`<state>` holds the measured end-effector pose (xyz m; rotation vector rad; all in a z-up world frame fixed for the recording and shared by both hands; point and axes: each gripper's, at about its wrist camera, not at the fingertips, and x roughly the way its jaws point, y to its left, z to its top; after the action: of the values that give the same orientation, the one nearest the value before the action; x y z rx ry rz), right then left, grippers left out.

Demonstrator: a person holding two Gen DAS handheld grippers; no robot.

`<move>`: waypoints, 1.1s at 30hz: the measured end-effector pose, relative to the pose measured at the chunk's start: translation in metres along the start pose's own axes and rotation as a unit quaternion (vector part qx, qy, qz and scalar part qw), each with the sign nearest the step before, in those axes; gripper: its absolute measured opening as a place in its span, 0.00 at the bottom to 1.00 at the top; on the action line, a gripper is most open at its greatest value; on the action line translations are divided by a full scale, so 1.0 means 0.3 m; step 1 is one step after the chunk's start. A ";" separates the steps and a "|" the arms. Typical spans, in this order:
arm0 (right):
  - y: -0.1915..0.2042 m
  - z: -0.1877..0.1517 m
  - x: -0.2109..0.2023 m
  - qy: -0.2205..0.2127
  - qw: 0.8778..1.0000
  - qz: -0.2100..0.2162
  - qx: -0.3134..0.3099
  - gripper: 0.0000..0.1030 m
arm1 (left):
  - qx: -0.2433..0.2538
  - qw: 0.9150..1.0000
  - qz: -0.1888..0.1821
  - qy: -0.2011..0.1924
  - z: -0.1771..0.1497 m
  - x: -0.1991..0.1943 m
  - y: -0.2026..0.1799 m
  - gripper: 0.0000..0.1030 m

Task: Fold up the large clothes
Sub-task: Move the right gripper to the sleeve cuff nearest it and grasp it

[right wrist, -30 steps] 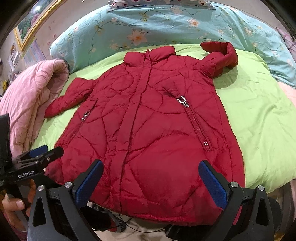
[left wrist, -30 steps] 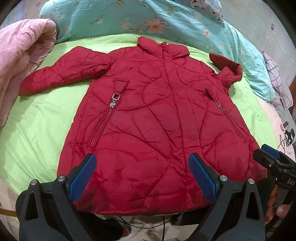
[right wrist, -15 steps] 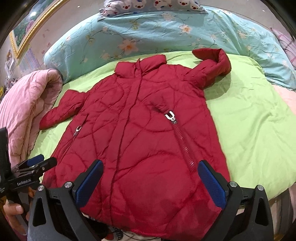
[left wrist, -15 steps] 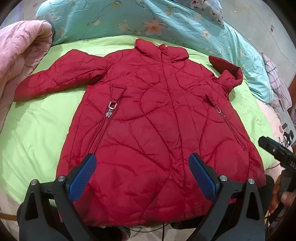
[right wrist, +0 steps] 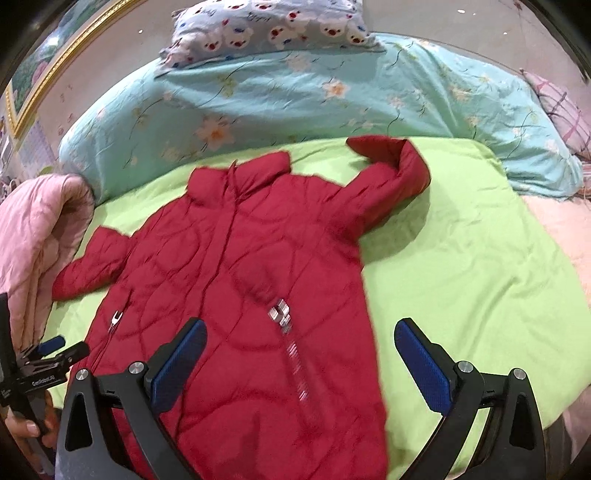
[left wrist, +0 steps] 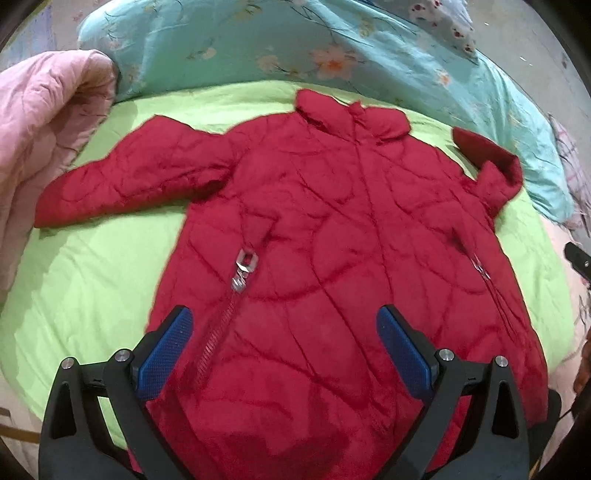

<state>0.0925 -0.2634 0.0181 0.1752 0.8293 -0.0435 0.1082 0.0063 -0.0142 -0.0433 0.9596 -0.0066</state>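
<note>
A red quilted jacket [left wrist: 332,258] lies flat, front up, on a green sheet [left wrist: 92,288]; it also shows in the right wrist view [right wrist: 229,295]. Its left sleeve [left wrist: 129,184] stretches out sideways. Its right sleeve [right wrist: 391,173] is bent back on itself. My left gripper [left wrist: 284,347] is open and empty over the jacket's lower left part near a pocket zip [left wrist: 243,266]. My right gripper [right wrist: 299,362] is open and empty over the jacket's lower right edge.
A pink quilt [left wrist: 40,122] is heaped at the left. A blue floral duvet [right wrist: 314,103] and a bear-print pillow [right wrist: 269,33] lie behind the jacket. The green sheet [right wrist: 461,266] extends right of the jacket. The bed edge is near me.
Both grippers have moved forward over the jacket, away from its hem. The right gripper has also shifted right toward the jacket's side edge. Both stay open.
</note>
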 end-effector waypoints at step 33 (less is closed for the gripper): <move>-0.486 0.680 0.754 0.038 0.992 -0.118 0.035 0.43 | 0.017 0.999 0.028 0.012 0.208 0.282 -0.023 0.97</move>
<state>0.3786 -0.4352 -0.0337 0.1441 0.9228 -0.2899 0.2081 -0.0005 -0.0474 0.0146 0.9842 0.0288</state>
